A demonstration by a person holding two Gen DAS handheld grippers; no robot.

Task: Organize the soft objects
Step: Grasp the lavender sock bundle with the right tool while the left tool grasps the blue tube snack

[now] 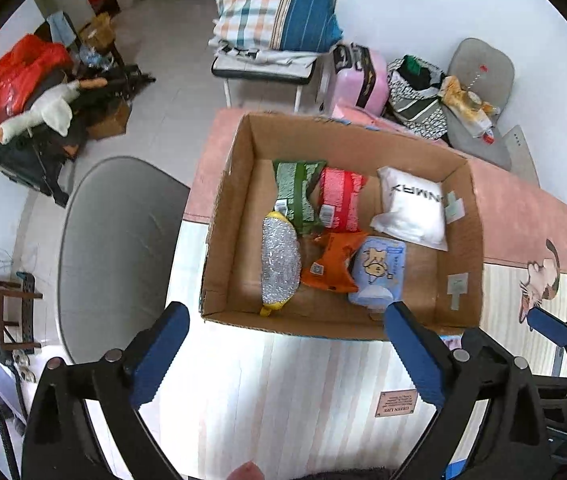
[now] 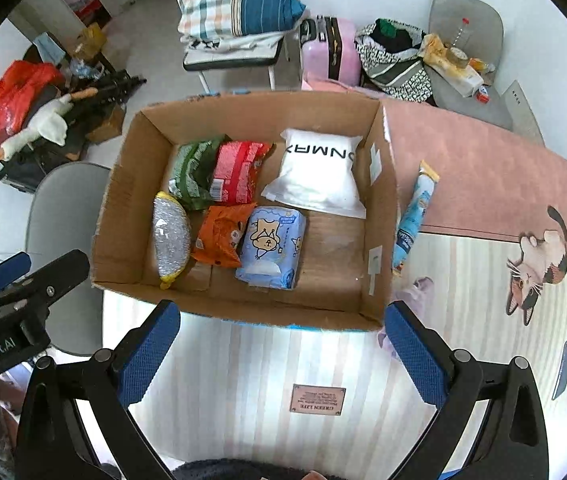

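Observation:
A cardboard box (image 1: 227,216) (image 2: 119,208) sits on the table and holds several soft packs: a green one (image 1: 297,196) (image 2: 195,172), a red one (image 1: 339,200) (image 2: 237,172), a white pouch (image 1: 411,208) (image 2: 315,172), a silver scrubber (image 1: 281,266) (image 2: 171,236), an orange pack (image 1: 333,266) (image 2: 219,238) and a blue tissue pack (image 1: 379,272) (image 2: 273,246). My left gripper (image 1: 287,320) hovers open above the box's near wall, nothing between its fingers. My right gripper (image 2: 281,318) is likewise open and empty. A blue tube-shaped pack (image 2: 413,216) lies on the table right of the box.
The table wears a pink and striped cat-print cloth (image 2: 483,168). A grey chair (image 1: 119,240) stands at the left. Behind are a pink suitcase (image 2: 329,52), a checked bundle on a stool (image 2: 235,0) and a pile of bags (image 1: 35,96) on the floor.

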